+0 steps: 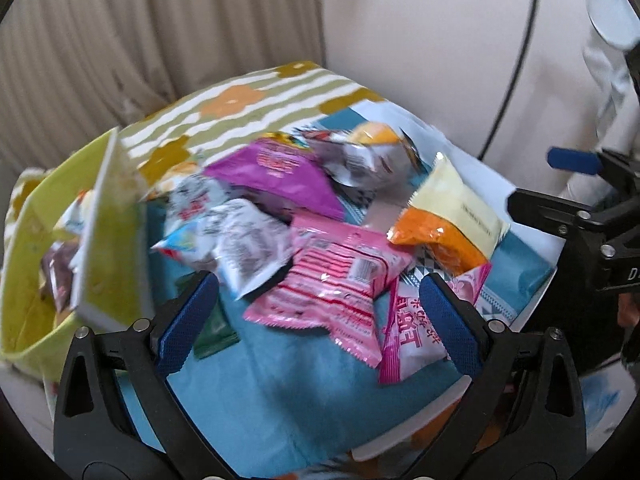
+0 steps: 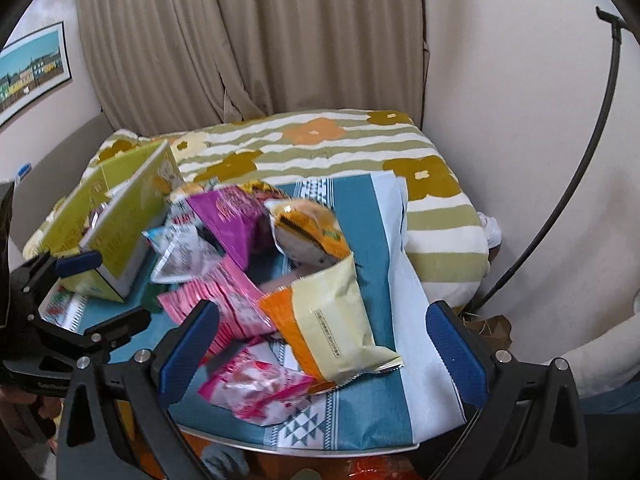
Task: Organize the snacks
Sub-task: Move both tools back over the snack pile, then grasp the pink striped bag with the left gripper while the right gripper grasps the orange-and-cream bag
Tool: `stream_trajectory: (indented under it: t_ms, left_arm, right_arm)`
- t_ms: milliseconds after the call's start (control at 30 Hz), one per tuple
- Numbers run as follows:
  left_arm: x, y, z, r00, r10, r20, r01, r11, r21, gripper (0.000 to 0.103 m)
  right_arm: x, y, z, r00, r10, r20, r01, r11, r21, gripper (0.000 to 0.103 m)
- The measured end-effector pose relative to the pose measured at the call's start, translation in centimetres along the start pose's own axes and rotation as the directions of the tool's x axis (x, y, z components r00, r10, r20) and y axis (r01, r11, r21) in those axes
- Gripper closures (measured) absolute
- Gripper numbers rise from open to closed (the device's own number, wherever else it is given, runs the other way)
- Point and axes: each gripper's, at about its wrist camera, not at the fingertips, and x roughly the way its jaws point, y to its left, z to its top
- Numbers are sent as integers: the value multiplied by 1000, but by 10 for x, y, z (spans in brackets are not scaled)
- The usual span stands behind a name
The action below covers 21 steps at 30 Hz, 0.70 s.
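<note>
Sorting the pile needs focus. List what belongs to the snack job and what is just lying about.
Job: yellow-green box, purple packet, pink striped packet, orange-and-cream packet, silver packets.
Lying about: flowered striped bedding, curtain, framed picture.

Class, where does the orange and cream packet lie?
The orange and cream packet lies between the right gripper's open fingers, overlapping the pink packet.

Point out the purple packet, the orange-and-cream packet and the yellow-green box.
purple packet point(image 1: 276, 178), left wrist view, middle of its face.
orange-and-cream packet point(image 2: 336, 316), right wrist view, on the cream part.
yellow-green box point(image 2: 120, 236), right wrist view, on its near side wall.
</note>
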Motion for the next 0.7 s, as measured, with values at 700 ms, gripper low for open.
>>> stream_trajectory:
  t_ms: [700]
  left_arm:
    - [89,-10,-2,986,-34,-165,57,990,133,22]
  right_arm:
    - [84,-6,-20,994,3,-106,-16,993,-116,2]
